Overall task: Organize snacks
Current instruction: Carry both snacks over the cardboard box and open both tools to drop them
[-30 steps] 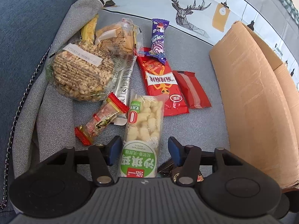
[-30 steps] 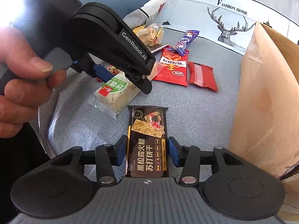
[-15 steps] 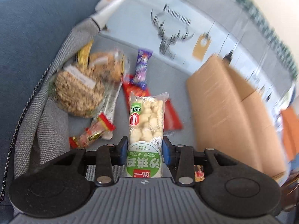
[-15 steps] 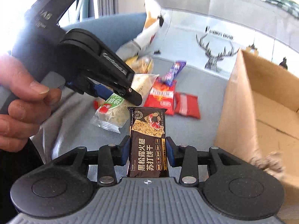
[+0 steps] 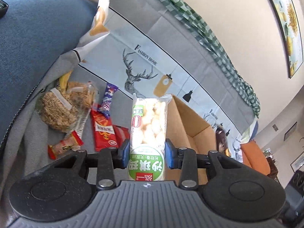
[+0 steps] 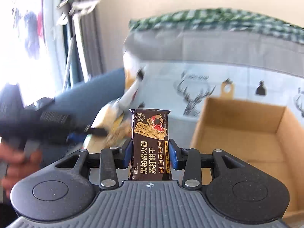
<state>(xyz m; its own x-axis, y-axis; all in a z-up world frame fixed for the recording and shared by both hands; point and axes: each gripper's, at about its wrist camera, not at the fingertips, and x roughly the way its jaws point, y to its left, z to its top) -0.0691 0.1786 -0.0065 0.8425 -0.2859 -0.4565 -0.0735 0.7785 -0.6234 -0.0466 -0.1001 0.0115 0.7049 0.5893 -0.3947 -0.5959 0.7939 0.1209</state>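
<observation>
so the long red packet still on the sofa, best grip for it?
Take the long red packet across its narrow width near the middle, coming straight down from above. It lies flat on the sofa seat, long axis running away from the camera. The purple wrapper overlaps its far end and a smaller red packet sits against its right edge, so mid-body is freest.

A deer-print cloth point(image 5: 152, 64) drapes the grey sofa point(image 5: 190, 43), a green checked blanket point(image 5: 218, 43) along its top; a framed picture point(image 5: 285, 19) hangs on the wall.
</observation>
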